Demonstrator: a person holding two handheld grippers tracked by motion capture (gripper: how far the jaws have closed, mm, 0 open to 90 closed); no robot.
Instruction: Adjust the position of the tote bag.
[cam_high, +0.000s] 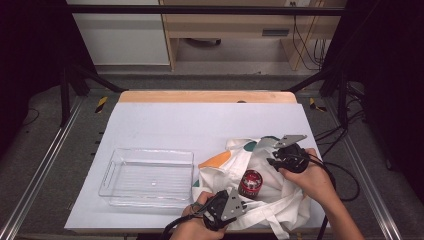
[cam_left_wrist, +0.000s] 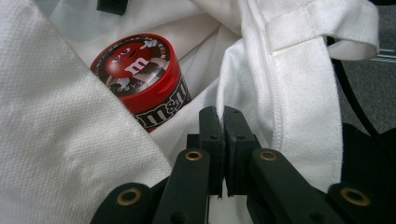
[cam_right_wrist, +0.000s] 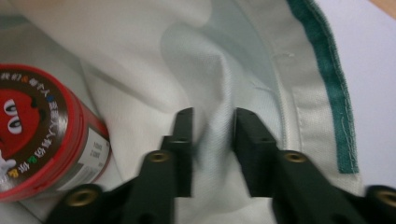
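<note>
A white cloth tote bag (cam_high: 260, 197) with green and orange patches lies open at the counter's (cam_high: 200, 125) near right corner. Inside it rests a red-lidded round candy tub (cam_high: 250, 183). The left tool (cam_left_wrist: 223, 122), jaws pressed together, pinches the bag's near edge. The right tool (cam_right_wrist: 212, 135), jaws slightly apart, has a fold of cloth between them at the far rim. An empty clear plastic tray (cam_high: 147, 176) sits to the left.

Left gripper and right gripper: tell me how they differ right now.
The left gripper has its jaws shut, pinching the white tote bag cloth near its edge; the right gripper has a gap between its jaws, with a fold of cloth in it. Both sit at the bag beside the red candy jar.
</note>
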